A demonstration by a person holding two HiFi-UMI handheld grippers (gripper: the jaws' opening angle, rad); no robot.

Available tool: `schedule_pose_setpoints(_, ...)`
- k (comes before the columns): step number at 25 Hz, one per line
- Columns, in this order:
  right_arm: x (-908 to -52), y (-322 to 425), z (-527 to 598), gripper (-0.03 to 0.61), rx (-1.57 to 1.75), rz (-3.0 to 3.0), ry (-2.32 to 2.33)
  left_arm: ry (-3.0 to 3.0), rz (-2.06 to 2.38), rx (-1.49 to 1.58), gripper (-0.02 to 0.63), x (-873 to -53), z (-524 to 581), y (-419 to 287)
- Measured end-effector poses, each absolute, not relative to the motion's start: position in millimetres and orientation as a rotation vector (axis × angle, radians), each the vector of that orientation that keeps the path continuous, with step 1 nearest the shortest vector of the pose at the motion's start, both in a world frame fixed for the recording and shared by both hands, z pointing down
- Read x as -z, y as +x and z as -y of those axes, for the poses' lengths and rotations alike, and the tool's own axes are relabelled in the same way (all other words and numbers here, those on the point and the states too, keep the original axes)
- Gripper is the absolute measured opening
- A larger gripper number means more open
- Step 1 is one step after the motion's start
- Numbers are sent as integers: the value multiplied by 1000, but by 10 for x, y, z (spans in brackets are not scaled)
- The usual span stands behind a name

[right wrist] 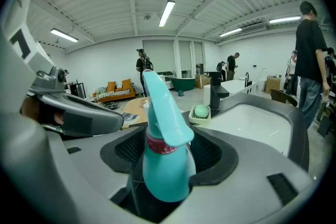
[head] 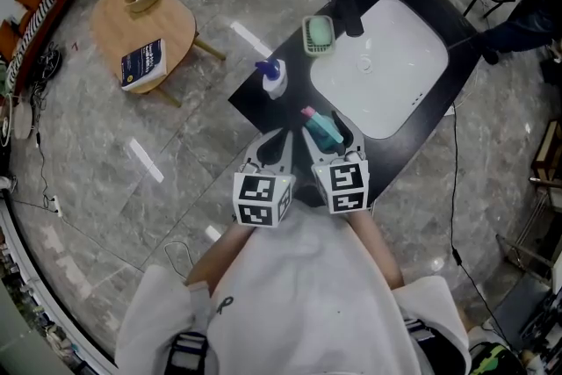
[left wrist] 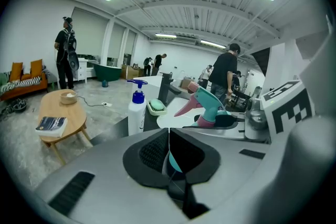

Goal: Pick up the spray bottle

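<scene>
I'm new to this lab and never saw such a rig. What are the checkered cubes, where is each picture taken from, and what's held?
A person holds a two-jaw tool in each hand; the marked cubes are part of them. One picture looks down from the head, the others ride each tool. The right gripper clamps a teal spray bottle; the left gripper is shut, empty. On the black counter beside the sink stand a pump bottle and a green soap dish.

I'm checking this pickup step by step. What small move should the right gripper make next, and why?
Probably lift straight up: the right gripper has its jaws closed on the spray bottle, which is low beside the sink.
</scene>
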State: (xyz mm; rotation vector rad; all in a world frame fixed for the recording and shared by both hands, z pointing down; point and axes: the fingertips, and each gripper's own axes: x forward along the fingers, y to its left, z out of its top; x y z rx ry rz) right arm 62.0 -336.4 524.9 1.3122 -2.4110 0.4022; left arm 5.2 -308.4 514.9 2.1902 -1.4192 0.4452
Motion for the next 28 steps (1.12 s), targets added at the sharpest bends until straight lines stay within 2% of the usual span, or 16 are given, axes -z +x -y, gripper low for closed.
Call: schedule_pose_setpoints(28, -5268, 615, 3384, 256, -348, 2350, 1363, 2182, 1445, -444, 29, -5169, 3129, -173)
